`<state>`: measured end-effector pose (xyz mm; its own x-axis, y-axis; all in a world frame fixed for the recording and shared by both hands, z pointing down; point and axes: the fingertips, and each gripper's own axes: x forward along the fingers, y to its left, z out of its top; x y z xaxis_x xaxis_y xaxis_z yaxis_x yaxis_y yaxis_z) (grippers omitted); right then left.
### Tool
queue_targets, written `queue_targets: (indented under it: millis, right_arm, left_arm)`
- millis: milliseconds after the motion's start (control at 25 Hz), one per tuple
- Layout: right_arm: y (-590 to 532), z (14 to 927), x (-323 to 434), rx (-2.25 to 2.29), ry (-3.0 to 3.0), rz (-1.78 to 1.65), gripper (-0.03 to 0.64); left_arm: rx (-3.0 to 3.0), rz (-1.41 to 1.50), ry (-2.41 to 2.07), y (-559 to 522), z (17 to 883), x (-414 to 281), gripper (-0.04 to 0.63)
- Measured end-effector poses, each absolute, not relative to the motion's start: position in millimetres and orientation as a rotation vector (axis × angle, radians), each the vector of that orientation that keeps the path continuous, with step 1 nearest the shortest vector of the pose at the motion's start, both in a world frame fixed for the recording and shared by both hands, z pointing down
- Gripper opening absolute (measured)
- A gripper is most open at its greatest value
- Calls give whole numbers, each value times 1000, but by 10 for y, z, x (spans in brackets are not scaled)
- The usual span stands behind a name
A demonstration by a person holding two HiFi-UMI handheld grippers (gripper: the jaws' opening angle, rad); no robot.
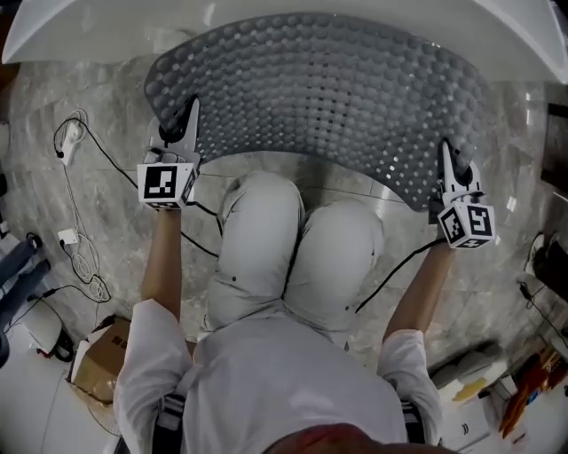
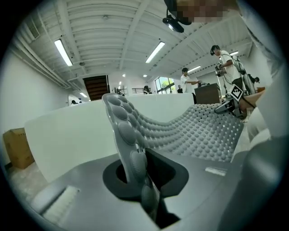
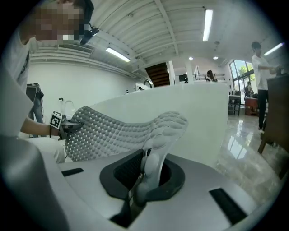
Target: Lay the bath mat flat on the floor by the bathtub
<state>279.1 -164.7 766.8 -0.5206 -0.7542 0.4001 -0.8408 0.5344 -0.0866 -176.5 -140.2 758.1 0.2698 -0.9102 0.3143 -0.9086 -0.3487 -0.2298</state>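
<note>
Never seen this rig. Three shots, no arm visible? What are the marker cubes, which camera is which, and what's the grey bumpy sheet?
There is no robot arm: a person, crouching, holds a two-jaw tool in each hand. The marker cubes are part of those tools. The head view comes from a camera on the person's head, looking down: left gripper, right gripper, knees between them. The other two come from cameras riding on each gripper, looking along its jaws. The grey sheet is a studded bath mat. Each gripper is shut on one end of it, and it sags between them, above the marble floor beside the white bathtub. It isn't laid flat yet.
</note>
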Motion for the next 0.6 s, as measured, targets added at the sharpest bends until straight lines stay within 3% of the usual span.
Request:
queue_targets:
  millis: [280, 600]
  right_arm:
    - [-1729, 9100, 2826, 1212, -2373, 634, 20]
    - [-1811, 10145, 2807, 1156, -2227, 781, 21]
  left_arm:
    - [-2678, -783, 1759, -1475, 8868, -1748, 21]
    - [-2794, -949, 1713, -1729, 9702, -1716, 23]
